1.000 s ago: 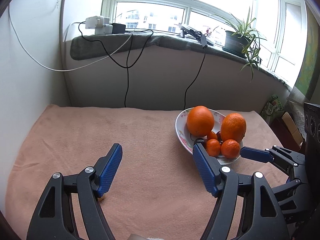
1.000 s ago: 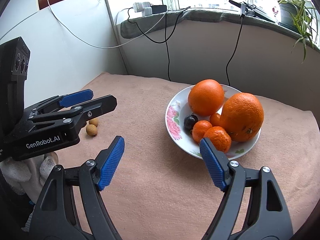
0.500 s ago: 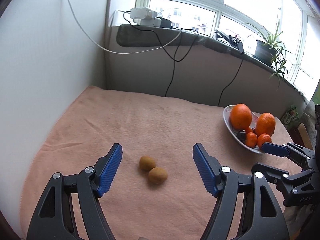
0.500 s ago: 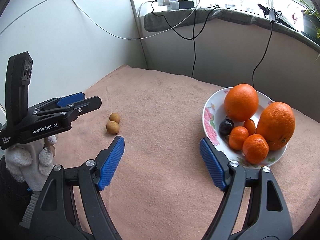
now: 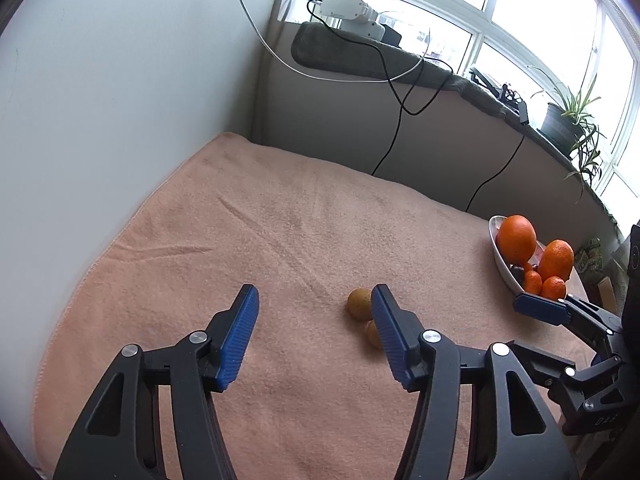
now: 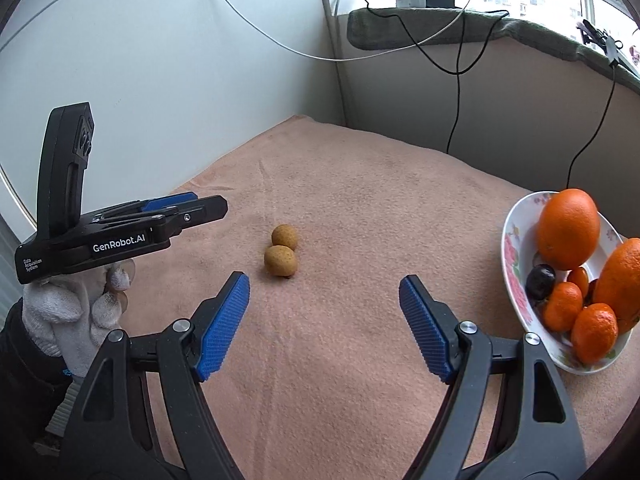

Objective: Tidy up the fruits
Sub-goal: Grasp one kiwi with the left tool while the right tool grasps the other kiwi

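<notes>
Both grippers have swung away from the fruit bowl (image 6: 516, 236) toward two loose longans (image 6: 281, 261) mid-blanket, left gripper (image 5: 314, 326) and right gripper (image 6: 324, 312) gaping empty, so pickup looks next.

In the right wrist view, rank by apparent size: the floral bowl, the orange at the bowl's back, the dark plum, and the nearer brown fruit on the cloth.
1. Floral bowl, clearly largest.
2. Orange at the back.
3. Nearer brown fruit and dark plum: they look alike in size, so no ranking between them.

daylight via window (image 5: 500, 32) | overexposed glass | soft shadows | fisheye edge warp | sharp
</notes>
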The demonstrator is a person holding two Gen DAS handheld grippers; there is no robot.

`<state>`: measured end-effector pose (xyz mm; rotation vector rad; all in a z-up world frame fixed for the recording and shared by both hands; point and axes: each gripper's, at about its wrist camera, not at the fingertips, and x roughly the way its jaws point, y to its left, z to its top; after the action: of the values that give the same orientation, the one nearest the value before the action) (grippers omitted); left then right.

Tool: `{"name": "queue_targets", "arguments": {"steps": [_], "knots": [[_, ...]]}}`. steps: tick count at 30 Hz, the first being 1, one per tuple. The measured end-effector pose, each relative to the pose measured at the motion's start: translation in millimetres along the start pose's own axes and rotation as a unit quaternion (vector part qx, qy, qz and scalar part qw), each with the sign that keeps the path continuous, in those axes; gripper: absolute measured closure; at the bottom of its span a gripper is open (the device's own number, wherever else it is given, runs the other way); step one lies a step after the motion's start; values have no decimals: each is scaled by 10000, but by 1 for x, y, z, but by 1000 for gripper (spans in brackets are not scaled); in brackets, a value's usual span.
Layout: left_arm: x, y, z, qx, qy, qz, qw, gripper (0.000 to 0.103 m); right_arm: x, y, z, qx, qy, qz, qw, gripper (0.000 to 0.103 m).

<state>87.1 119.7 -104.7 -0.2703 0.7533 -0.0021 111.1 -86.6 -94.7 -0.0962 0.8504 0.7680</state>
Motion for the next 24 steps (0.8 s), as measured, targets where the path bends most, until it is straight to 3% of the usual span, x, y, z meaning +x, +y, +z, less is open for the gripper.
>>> {"name": "queue_targets", "arguments": {"steps": [2, 4, 8, 11, 20, 24], "knots": [[3, -1, 0, 10, 55, -91, 9999, 52, 9, 4, 2, -38, 72, 63, 9999, 26], [6, -2, -1, 27, 117, -196, 9997, 54, 18, 9, 3, -66, 196, 183, 9996, 37], [15, -4, -1, -54, 278, -496, 9984, 61, 36, 17, 4, -146, 343, 284, 9989, 42], [20, -7, -2, 3, 332, -564, 9979, 64, 48, 21, 4, -180, 462, 340, 9982, 52], [39, -14, 3, -18, 529, -782, 9955, 70, 74, 22, 7, -158, 585, 357, 9975, 54], [47, -14, 3, -91, 641, -852, 9943, 72, 83, 23, 8, -167, 647, 403, 9970, 61]]}}
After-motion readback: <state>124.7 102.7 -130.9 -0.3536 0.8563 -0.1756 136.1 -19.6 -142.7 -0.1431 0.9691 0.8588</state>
